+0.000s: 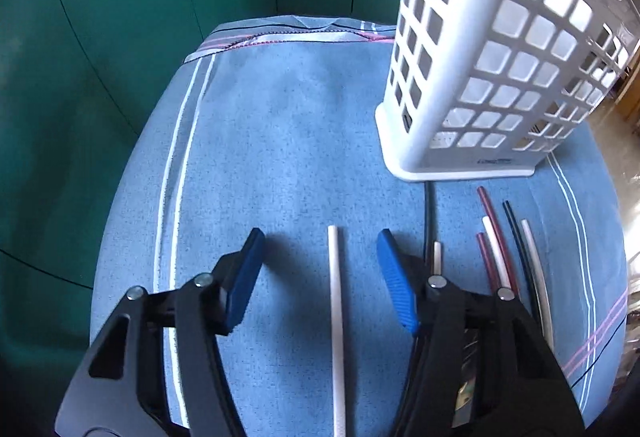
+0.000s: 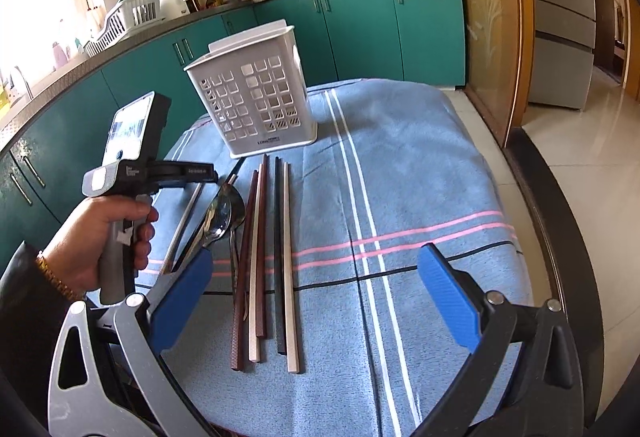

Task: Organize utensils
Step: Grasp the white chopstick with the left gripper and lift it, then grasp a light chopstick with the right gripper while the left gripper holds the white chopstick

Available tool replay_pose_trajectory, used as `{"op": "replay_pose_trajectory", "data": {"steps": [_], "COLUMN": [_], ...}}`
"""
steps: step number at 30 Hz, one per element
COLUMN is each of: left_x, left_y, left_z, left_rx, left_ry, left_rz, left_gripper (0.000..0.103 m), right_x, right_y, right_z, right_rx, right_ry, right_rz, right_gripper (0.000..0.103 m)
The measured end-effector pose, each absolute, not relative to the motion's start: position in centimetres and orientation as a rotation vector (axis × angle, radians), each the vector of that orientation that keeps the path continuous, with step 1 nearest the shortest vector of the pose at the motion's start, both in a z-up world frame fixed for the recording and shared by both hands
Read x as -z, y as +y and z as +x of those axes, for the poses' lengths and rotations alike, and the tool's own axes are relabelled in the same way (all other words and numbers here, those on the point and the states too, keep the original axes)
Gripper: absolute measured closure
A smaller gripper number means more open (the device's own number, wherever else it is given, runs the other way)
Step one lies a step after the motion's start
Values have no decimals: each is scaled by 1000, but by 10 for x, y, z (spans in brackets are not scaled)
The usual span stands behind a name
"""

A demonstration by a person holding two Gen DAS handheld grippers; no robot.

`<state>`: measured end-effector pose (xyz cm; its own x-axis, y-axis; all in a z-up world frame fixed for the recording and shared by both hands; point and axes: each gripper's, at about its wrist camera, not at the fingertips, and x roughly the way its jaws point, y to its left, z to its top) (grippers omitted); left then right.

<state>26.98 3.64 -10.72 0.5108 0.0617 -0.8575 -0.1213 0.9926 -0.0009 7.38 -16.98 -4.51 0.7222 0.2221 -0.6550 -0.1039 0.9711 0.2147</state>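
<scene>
A white chopstick point(image 1: 336, 317) lies lengthwise on the blue cloth between the blue pads of my left gripper point(image 1: 320, 249); the pads stand apart from it on both sides. To its right lie several more chopsticks point(image 1: 496, 257), maroon, white and black. A white slotted utensil basket point(image 1: 480, 77) stands beyond them. In the right wrist view a hand holds the left gripper point(image 2: 152, 173) over the left end of the row. Two metal spoons point(image 2: 220, 221) and the chopsticks point(image 2: 260, 257) lie in front of the basket point(image 2: 256, 97). My right gripper point(image 2: 316, 257) hangs wide open above their near ends, holding nothing.
The blue striped cloth point(image 2: 420, 177) covers a round table with a dark rim point(image 2: 540, 217). Green cabinets point(image 2: 360, 25) run behind the table, with a dish rack and pots on the counter. Tiled floor lies to the right.
</scene>
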Motion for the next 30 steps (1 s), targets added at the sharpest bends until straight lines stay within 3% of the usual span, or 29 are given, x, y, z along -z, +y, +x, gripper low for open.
{"op": "replay_pose_trajectory", "data": {"steps": [4, 5, 11, 20, 22, 24, 25, 30], "left_x": [103, 104, 98, -20, -36, -51, -56, -65], "left_y": [46, 50, 68, 57, 57, 61, 62, 76], "left_z": [267, 271, 262, 177, 167, 159, 154, 148], "left_rx": [-112, -104, 5, 140, 147, 160, 160, 172], "left_ry": [1022, 1023, 986, 650, 608, 572, 562, 524], "left_rz": [-74, -82, -191, -128, -119, -134, -136, -150], "left_gripper": [91, 98, 99, 99, 99, 99, 99, 99], "right_x": [48, 49, 52, 38, 44, 53, 60, 79], "right_y": [-170, -169, -163, -129, -117, -113, -113, -104], "right_z": [77, 78, 86, 152, 186, 210, 227, 274], "right_rx": [-173, -173, -138, -213, -205, -222, -238, -249], "right_ry": [756, 762, 762, 827, 891, 963, 1013, 1120], "right_rz": [160, 158, 95, -8, -56, -42, -16, -10], "right_gripper": [3, 3, 3, 6, 19, 55, 60, 62]}}
